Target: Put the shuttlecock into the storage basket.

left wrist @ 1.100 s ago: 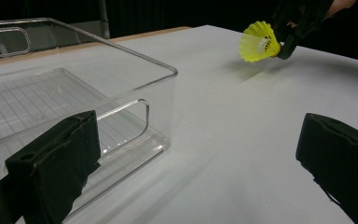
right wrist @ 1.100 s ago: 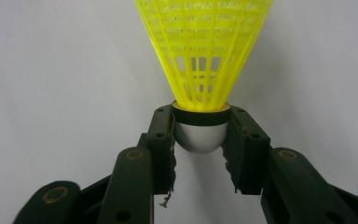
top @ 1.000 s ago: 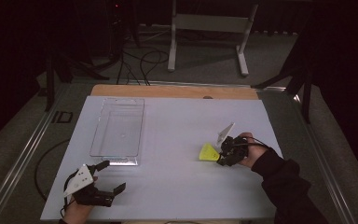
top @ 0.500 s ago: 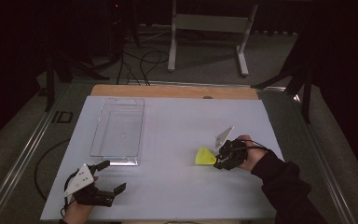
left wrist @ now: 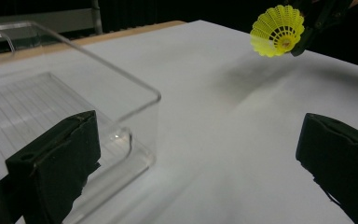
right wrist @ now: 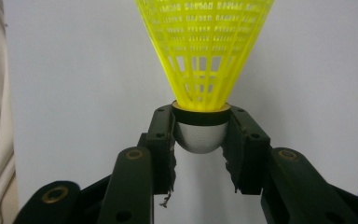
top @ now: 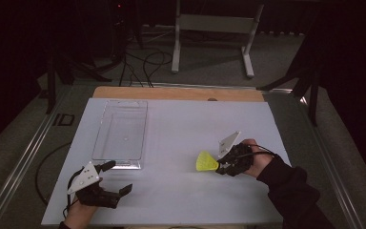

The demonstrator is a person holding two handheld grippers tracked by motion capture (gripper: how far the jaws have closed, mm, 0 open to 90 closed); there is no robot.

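A yellow plastic shuttlecock [top: 206,161] hangs just over the white table at the right, its skirt pointing left. My right gripper [top: 222,165] is shut on its silver cork base [right wrist: 200,136], one jaw on each side, the yellow skirt [right wrist: 204,51] fanning away ahead. From the left gripper view the shuttlecock [left wrist: 278,31] floats above its own shadow, far off. My left gripper [top: 116,177] rests at the table's front left, jaws wide open with nothing between them, just in front of a clear plastic tray [top: 120,130].
The clear tray's near corner [left wrist: 142,130] sits close to my left jaw. The white sheet [top: 181,138] covers a wooden table whose bare edge [top: 176,93] runs along the back. A metal stand and cables lie on the floor beyond.
My right gripper has carried the shuttlecock a little toward the front and left, and it is now lifted off the table. The left gripper has stayed put.
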